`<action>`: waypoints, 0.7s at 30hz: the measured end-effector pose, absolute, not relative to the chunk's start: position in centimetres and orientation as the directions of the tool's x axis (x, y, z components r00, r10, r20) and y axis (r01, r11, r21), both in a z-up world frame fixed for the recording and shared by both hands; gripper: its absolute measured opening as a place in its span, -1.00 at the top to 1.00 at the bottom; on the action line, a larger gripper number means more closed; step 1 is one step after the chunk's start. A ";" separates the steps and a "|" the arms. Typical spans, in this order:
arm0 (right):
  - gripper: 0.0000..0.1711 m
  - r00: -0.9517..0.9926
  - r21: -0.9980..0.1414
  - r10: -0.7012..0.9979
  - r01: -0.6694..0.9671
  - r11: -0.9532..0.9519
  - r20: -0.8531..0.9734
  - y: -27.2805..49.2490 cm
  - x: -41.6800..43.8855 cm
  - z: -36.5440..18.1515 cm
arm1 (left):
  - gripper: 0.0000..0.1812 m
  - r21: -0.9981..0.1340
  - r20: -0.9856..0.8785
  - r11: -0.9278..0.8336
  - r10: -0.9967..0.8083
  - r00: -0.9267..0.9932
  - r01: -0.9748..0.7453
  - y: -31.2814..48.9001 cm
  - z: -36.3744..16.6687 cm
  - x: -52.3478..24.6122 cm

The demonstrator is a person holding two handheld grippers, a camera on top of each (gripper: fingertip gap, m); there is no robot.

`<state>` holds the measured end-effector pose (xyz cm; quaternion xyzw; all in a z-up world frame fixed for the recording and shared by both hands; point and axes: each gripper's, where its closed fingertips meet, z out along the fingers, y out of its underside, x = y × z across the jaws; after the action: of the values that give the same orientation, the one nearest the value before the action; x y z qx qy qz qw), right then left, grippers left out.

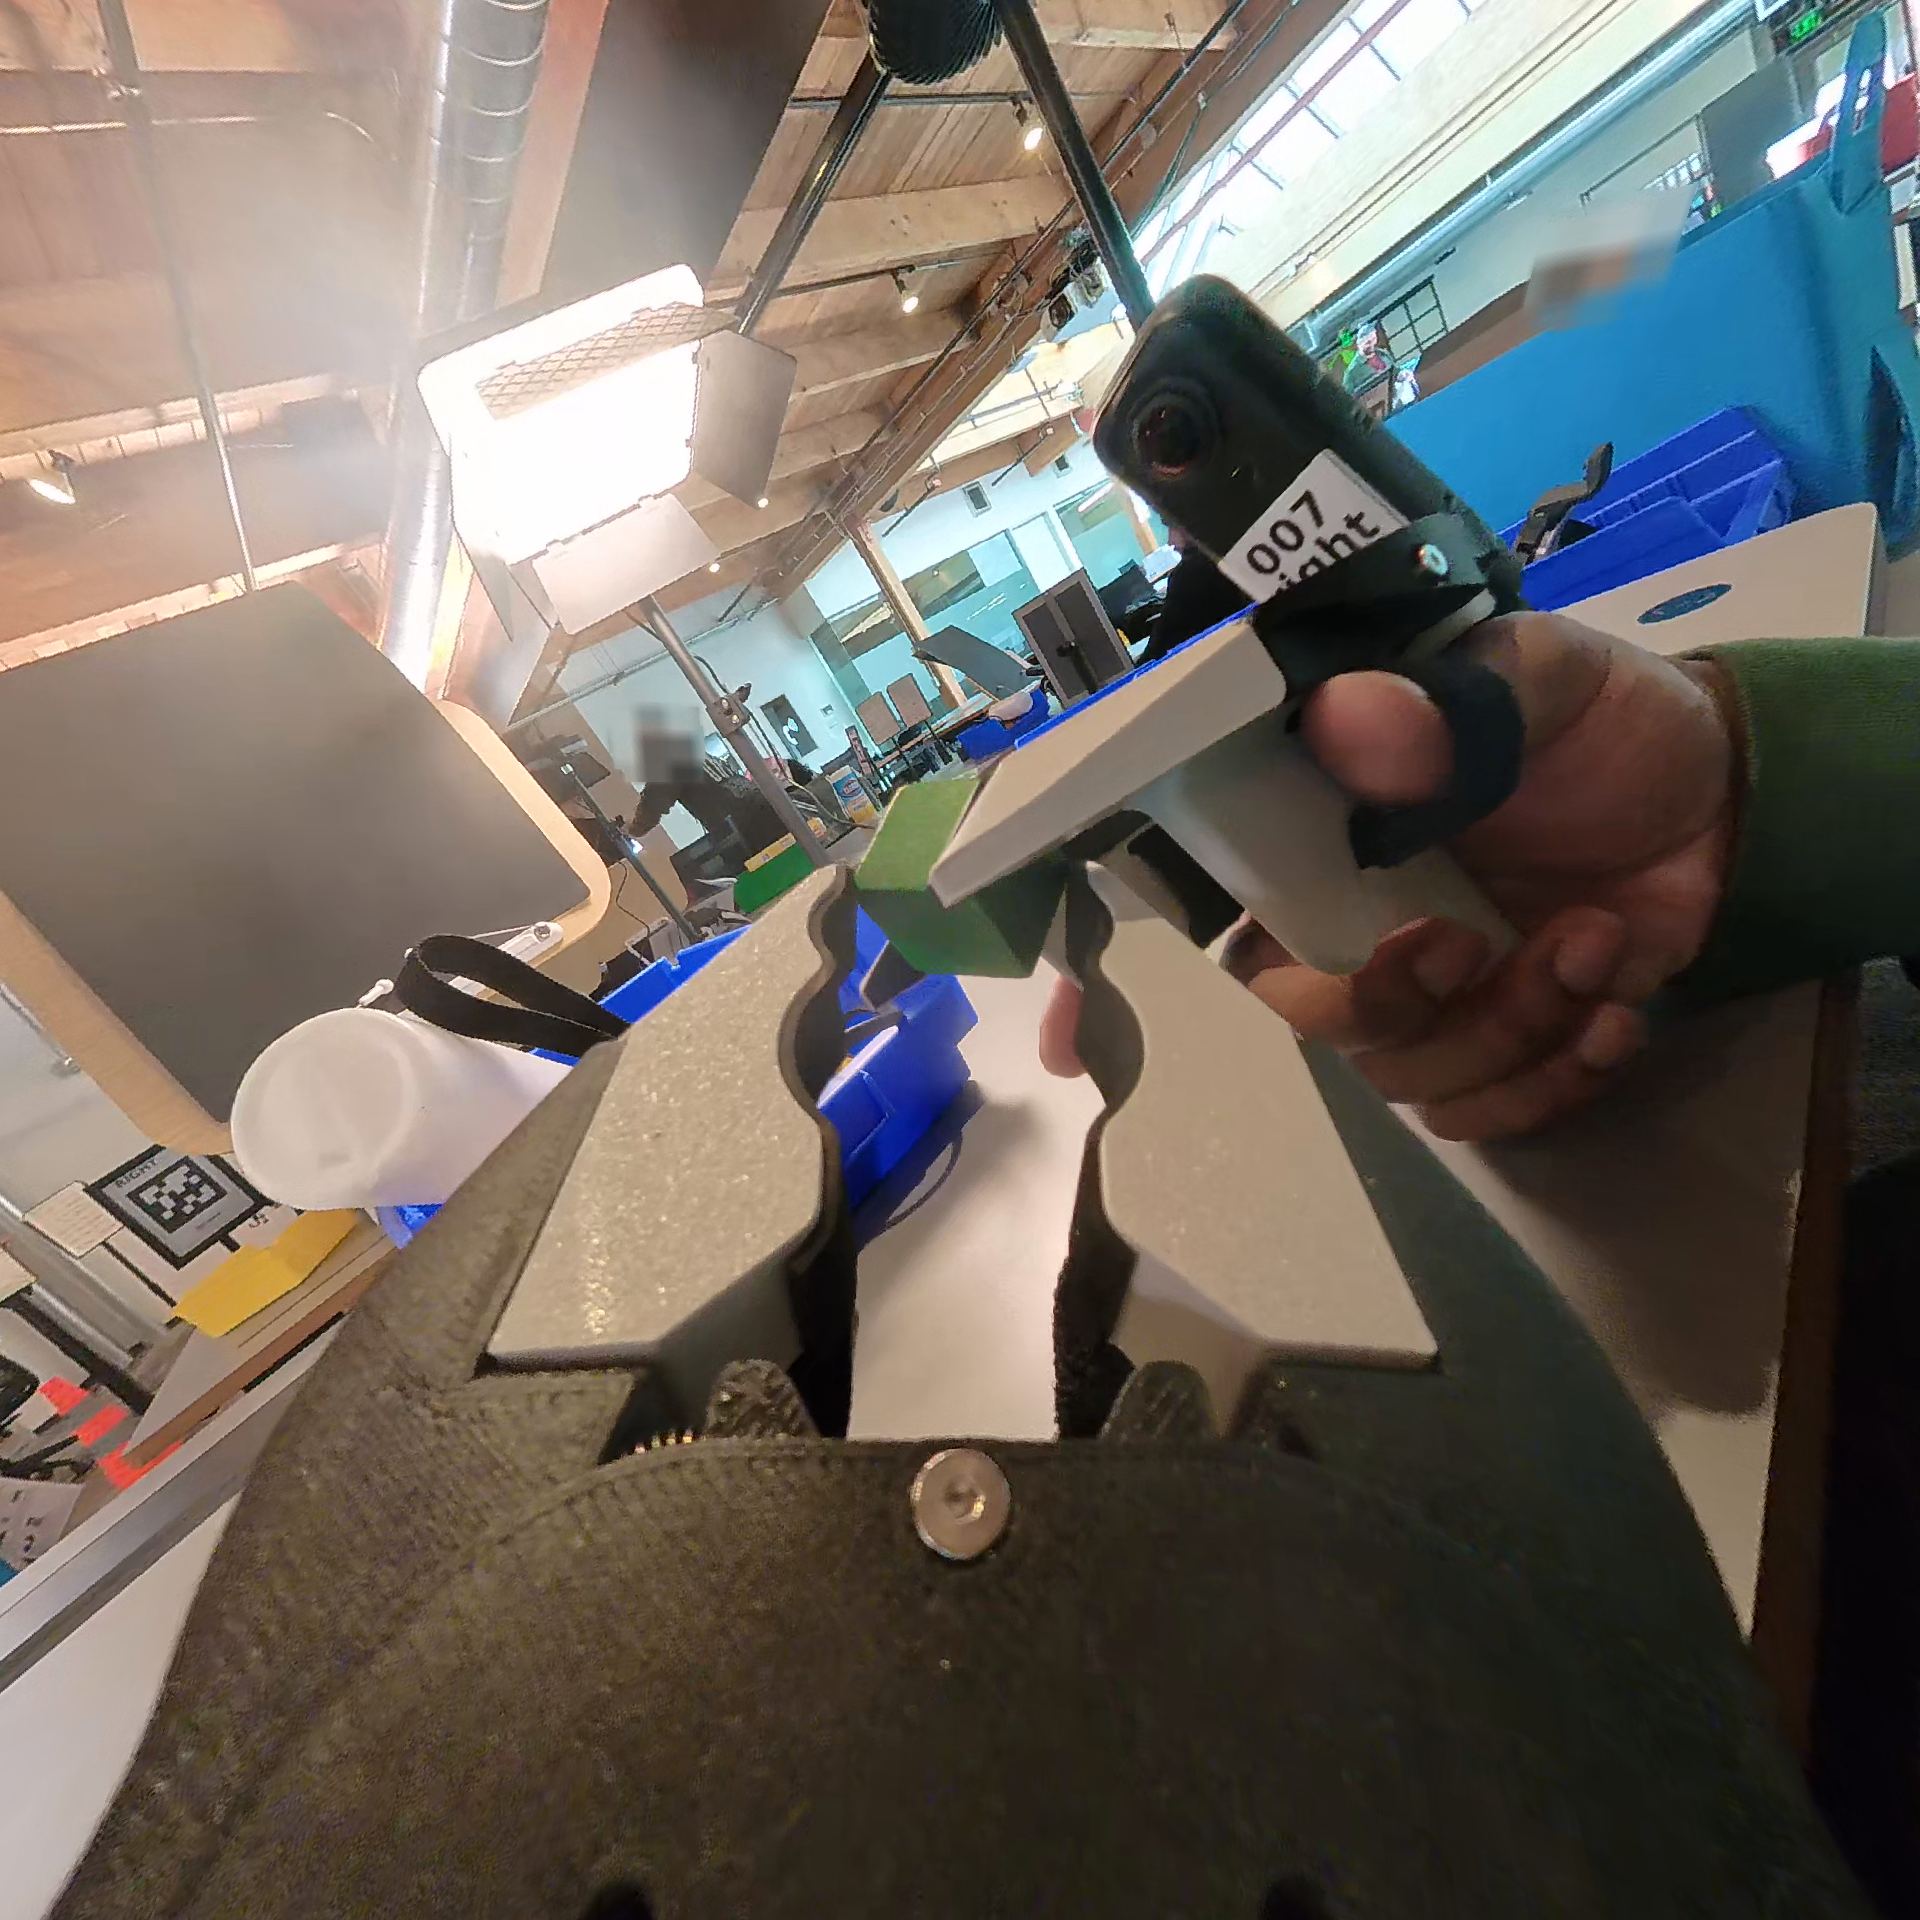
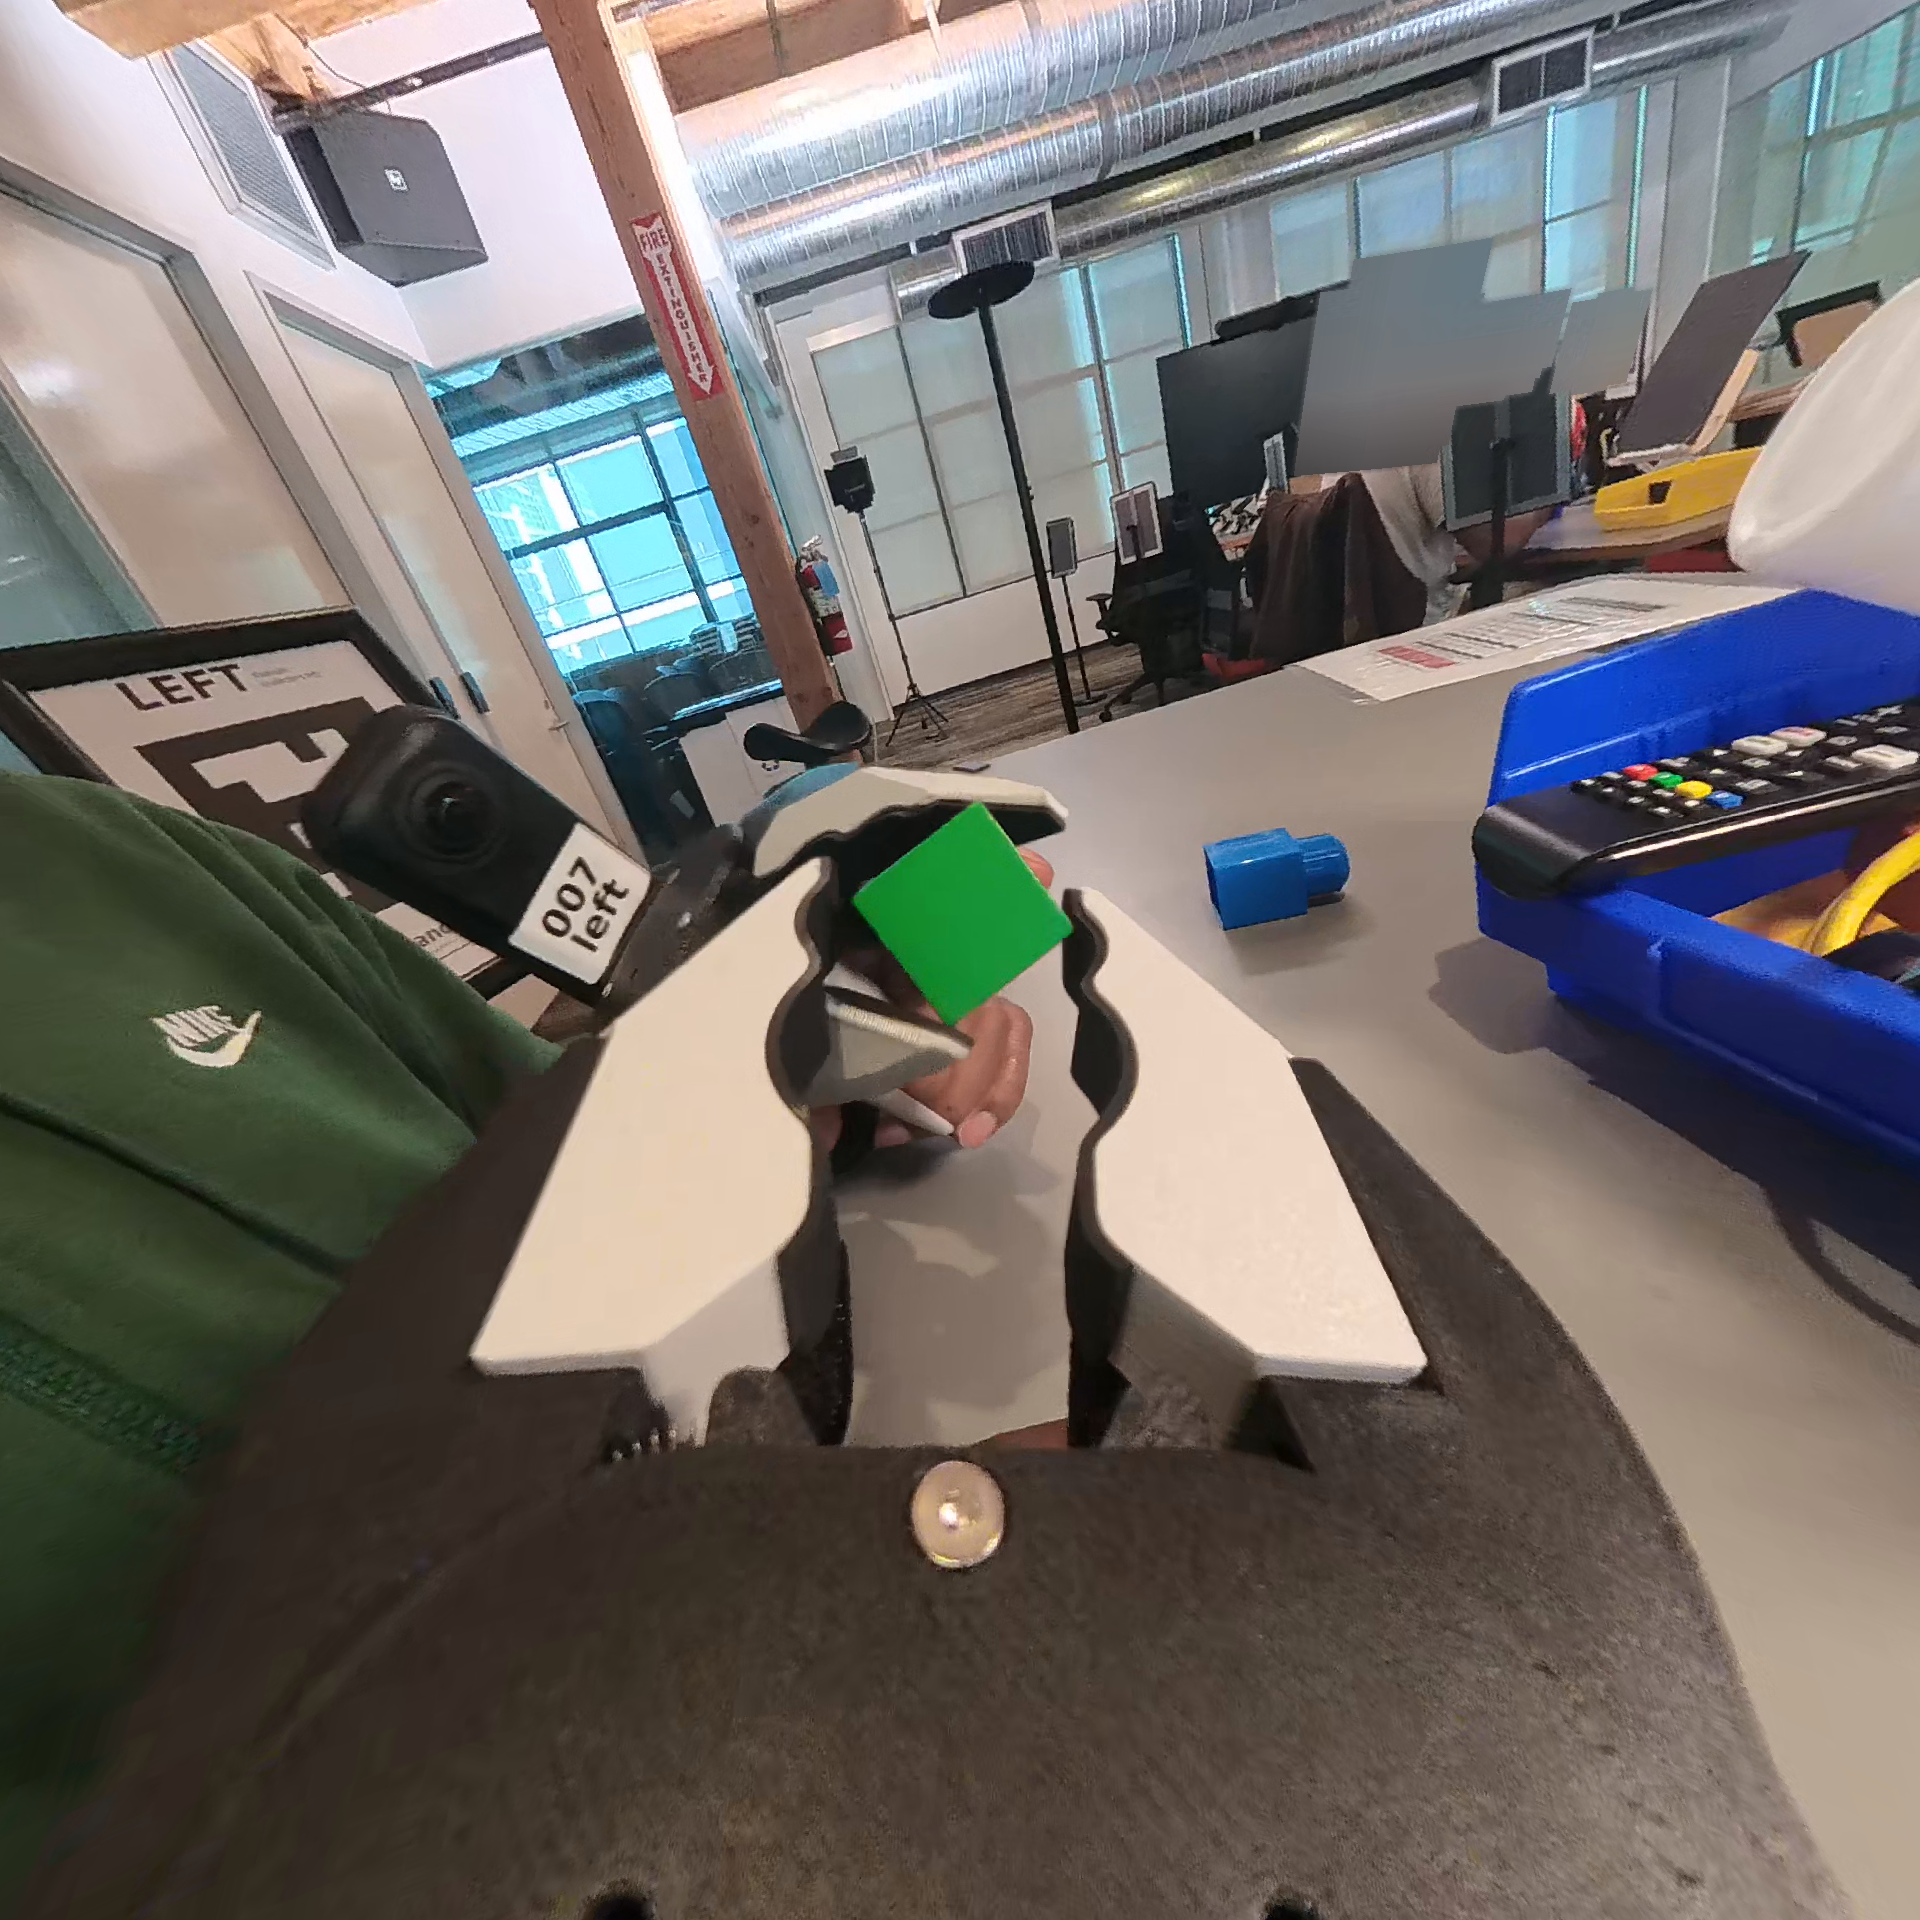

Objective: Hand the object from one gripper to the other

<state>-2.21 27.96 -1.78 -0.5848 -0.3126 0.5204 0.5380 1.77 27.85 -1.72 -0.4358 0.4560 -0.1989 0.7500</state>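
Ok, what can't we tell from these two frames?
1. Which gripper actually bears the green block: left gripper and right gripper both bracket it; fingers hide the contact faces in both views.
2. Blue bin contents: right wrist view, covered by the remote, cut by the frame edge.

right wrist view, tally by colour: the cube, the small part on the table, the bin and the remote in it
green: 1, the cube
blue: 2, the small part and the bin
black: 1, the remote
total: 4
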 end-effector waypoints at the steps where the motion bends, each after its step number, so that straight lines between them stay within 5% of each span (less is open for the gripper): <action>1: 0.52 0.272 -0.956 0.925 -0.195 -0.217 -0.266 28.0 -2.1 -1.8 | 0.54 -0.836 -0.511 0.540 -0.697 0.503 -0.102 27.9 -1.8 1.8; 21: 0.49 0.337 -0.971 0.921 -0.198 -0.133 -0.194 28.4 -1.8 -1.3 | 0.54 -0.840 -0.507 0.530 -0.692 0.513 -0.116 28.2 -1.9 1.7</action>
<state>-1.79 28.37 -1.27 -0.5770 -0.3137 0.4831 0.5791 1.68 28.20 -1.92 -0.4448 0.4542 -0.1929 0.7474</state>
